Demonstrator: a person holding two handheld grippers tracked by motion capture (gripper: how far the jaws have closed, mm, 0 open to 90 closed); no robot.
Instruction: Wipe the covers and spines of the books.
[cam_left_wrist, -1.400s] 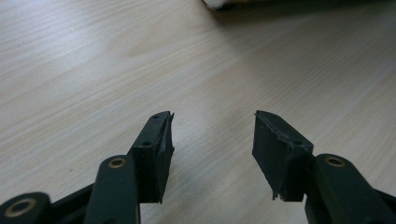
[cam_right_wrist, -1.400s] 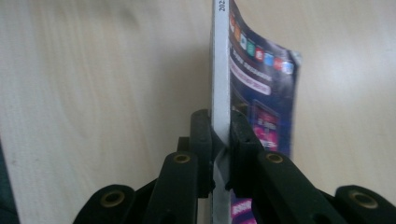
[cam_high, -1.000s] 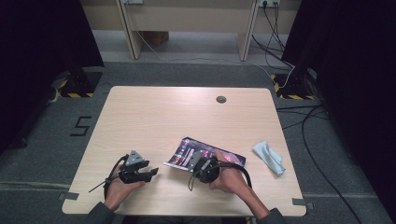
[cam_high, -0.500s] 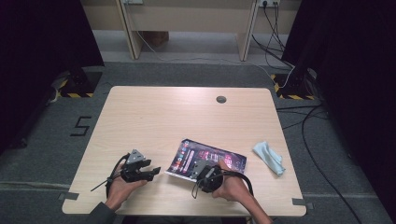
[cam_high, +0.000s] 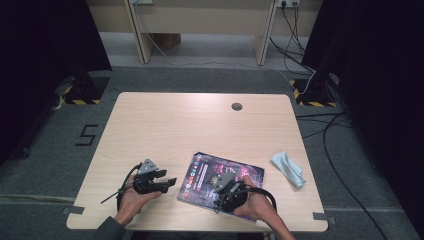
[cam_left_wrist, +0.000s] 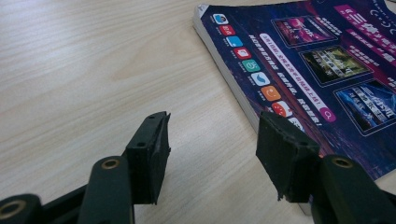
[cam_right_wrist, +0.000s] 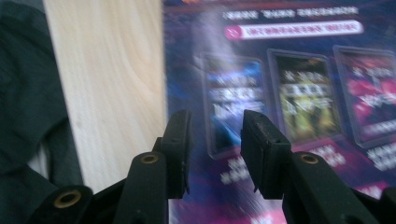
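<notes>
A thick magazine (cam_high: 205, 172) with a dark purple cover lies flat on the wooden table (cam_high: 200, 125), near the front edge. My left gripper (cam_high: 171, 182) rests on the table just left of it. Its jaws stand open with nothing between them, and the magazine's spine (cam_left_wrist: 303, 60) shows to the right of my left gripper (cam_left_wrist: 212, 135). My right gripper (cam_high: 223, 183) hovers over the near right part of the cover (cam_right_wrist: 289, 70). My right gripper (cam_right_wrist: 215, 126) has just been opening its jaws; nothing is between them.
A crumpled light blue cloth (cam_high: 288, 168) lies on the table right of the magazine. A round cable port (cam_high: 237, 106) sits near the far edge. The person's dark clothing (cam_right_wrist: 23, 93) borders the table's near edge. Cables run over the floor at the right.
My right gripper has moved a little toward the near right and lower over the magazine, and its jaws have parted. The left gripper has stayed in place.
</notes>
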